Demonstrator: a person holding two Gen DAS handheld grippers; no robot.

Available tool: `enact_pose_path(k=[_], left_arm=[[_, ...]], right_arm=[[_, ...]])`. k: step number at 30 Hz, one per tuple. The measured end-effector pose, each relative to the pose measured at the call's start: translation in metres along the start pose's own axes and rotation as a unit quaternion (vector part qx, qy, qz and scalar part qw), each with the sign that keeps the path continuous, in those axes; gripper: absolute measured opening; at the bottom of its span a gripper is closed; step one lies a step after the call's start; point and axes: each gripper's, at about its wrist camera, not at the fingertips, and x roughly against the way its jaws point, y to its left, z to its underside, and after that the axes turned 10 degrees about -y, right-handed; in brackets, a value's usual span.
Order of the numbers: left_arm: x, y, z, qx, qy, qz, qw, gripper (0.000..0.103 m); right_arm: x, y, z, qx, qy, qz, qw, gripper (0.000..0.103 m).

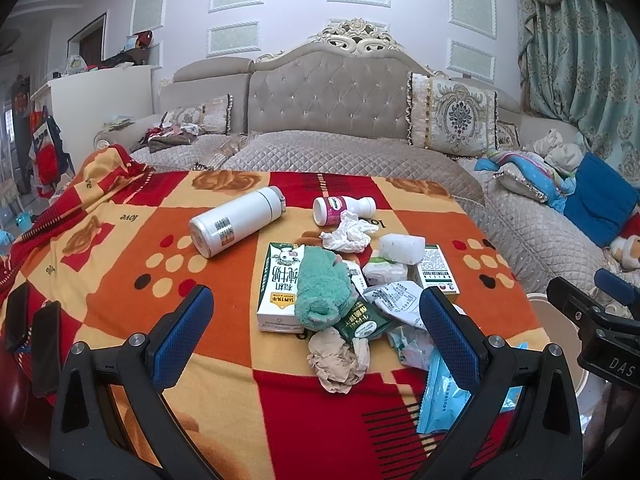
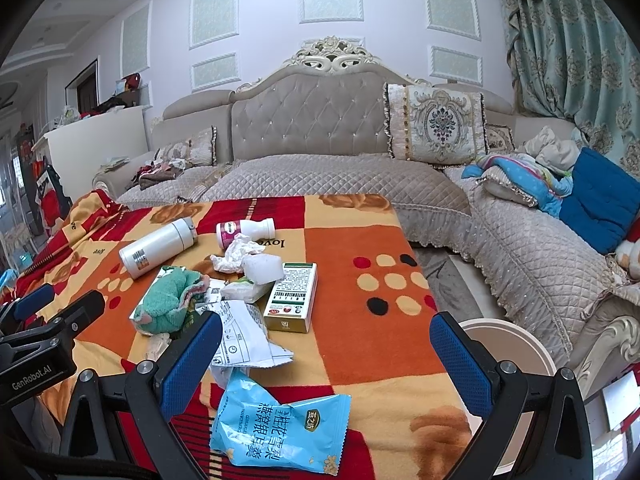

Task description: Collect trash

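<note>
Holding both grippers wide open, nothing gripped: your left gripper [image 1: 316, 344] frames brown tissue wad [image 1: 338, 360]; right gripper [image 2: 326, 364] frames blue snack wrapper [image 2: 280, 428], long axis toward you. Farther on blanket [image 2: 360, 240]: milk carton [image 1: 278, 284] lengthwise away, white flask [image 1: 236, 226] lying diagonal, cap far-right.

the right gripper [image 2: 326, 354] hangs with jaws wide apart over the blanket [image 2: 360, 240], framing a blue snack wrapper [image 2: 280, 428] and a crumpled white wrapper [image 2: 248, 340]; a round bin [image 2: 516, 340] sits beside.
</note>
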Motion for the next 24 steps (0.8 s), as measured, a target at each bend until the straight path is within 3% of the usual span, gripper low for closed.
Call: enact_pose_path(k=[14, 24], left_arm=[[-0.008, 0.013, 0.011, 0.000, 0.020, 0.001, 0.9998, 0.102], [-0.025, 0.047, 0.038, -0.001, 0.087, 0.026, 0.9958, 0.102]], right_arm=[[-0.009, 0.000, 0.003, 0.004, 0.028, -0.005, 1.000, 0.103], [-0.038, 0.000, 0.021, -0.008, 0.093, -0.053, 0.994, 0.103]])
